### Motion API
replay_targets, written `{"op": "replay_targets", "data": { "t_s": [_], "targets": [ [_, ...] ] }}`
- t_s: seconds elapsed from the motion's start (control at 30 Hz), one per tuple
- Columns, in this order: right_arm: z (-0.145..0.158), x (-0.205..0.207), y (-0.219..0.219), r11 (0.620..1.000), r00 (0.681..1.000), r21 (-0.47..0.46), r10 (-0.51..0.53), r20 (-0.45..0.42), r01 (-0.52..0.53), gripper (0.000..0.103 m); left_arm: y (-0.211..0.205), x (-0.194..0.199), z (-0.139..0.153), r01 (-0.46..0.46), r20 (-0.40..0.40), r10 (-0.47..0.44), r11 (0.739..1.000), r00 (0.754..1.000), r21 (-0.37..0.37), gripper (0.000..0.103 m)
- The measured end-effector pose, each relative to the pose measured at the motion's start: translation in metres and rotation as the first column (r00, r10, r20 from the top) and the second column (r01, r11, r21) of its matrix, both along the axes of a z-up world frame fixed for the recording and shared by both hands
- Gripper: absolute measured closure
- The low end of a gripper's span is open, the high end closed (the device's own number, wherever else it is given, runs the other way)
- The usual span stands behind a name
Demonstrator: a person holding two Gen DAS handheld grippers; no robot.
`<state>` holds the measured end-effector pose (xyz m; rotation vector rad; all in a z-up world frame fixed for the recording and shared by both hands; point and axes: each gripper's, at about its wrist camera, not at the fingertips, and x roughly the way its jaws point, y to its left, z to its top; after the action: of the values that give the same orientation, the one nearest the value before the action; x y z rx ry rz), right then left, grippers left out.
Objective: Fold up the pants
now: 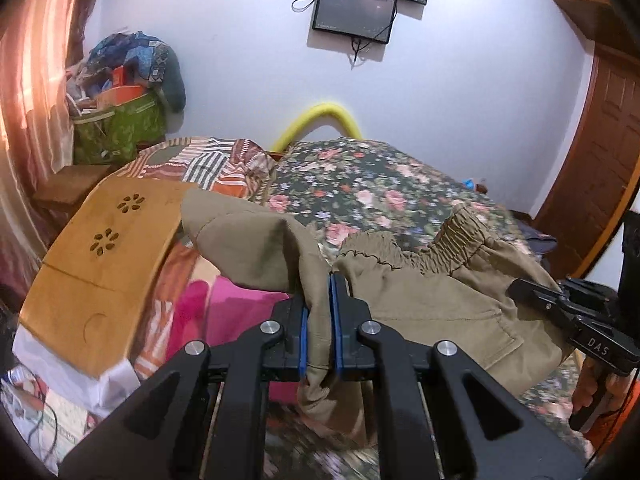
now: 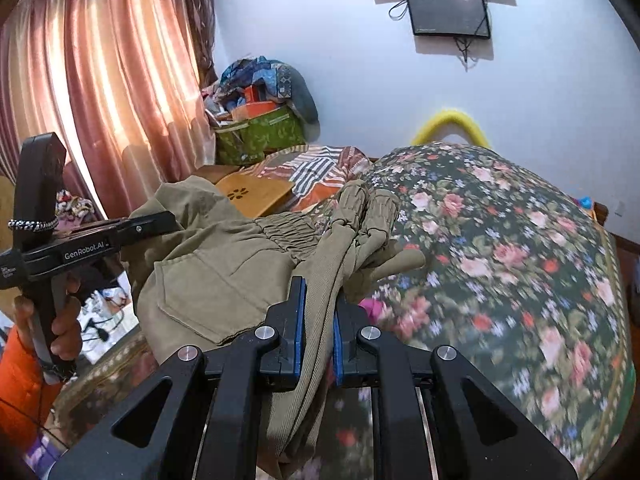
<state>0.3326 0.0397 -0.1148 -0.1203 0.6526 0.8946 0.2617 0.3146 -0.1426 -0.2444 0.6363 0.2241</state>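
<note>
Hanging between both tools, olive pants (image 1: 432, 304), left tool (image 1: 319, 320) and right tool (image 2: 319, 320) each clamped on fabric.

Pants (image 1: 436, 300): khaki woven cloth, matt, fine twill rib visible near the jaws; gathered elastic waistband and cuffs, puckered.
Left gripper (image 1: 319, 320): black matt plastic arms, blue pads, bright metal pivot pins.
Right gripper (image 2: 319, 328): same black matt plastic, blue pads, polished metal pins.
Bed (image 1: 360, 184): floral printed cloth cover, matt, soft.
Quilt (image 1: 216, 164): striped patchwork cloth.
Board (image 1: 92, 264): pale wood, smooth, satin finish, cut-out flower holes.
Curtain (image 2: 120, 80): pink cloth with a slight sheen, pleated.
Door (image 1: 600, 160): brown wood, panelled, semi-gloss.
Screen (image 2: 448, 10): dark, glossy face.
Wall (image 1: 240, 60): painted, matt.
</note>
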Motion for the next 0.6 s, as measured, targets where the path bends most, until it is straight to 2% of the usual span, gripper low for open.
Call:
{"op": "replay_targets", "data": {
  "t_s": [0.13,0.3,0.4,0.47,0.6],
  "targets": [
    [-0.022,0.02,0.026,1.0,1.0,-0.03,0.005,0.005,-0.004,0.093,0.024,0.02,-0.028,0.005,-0.034,-0.005,1.0,0.999,-0.007,0.094],
    [-0.059,0.041,0.048,0.995,0.999,-0.095,0.006,-0.035,-0.009,0.093,0.056,0.038,-0.079,-0.007,-0.145,0.003,0.999,0.989,-0.032,0.094],
    [-0.084,0.046,0.052,0.989,0.996,-0.146,-0.001,-0.092,-0.012,0.093,0.067,0.03,-0.103,0.002,-0.219,-0.011,0.999,0.976,-0.045,0.093],
    [-0.093,0.042,0.05,0.985,0.995,-0.173,-0.015,-0.101,-0.002,0.093,0.071,0.021,-0.114,0.017,-0.258,-0.03,0.998,0.966,-0.056,0.093],
    [-0.112,0.032,0.053,0.966,0.992,-0.257,-0.027,-0.127,-0.006,0.093,0.084,0.006,-0.134,0.029,-0.298,-0.068,0.991,0.952,-0.134,0.091]
  ]
}}
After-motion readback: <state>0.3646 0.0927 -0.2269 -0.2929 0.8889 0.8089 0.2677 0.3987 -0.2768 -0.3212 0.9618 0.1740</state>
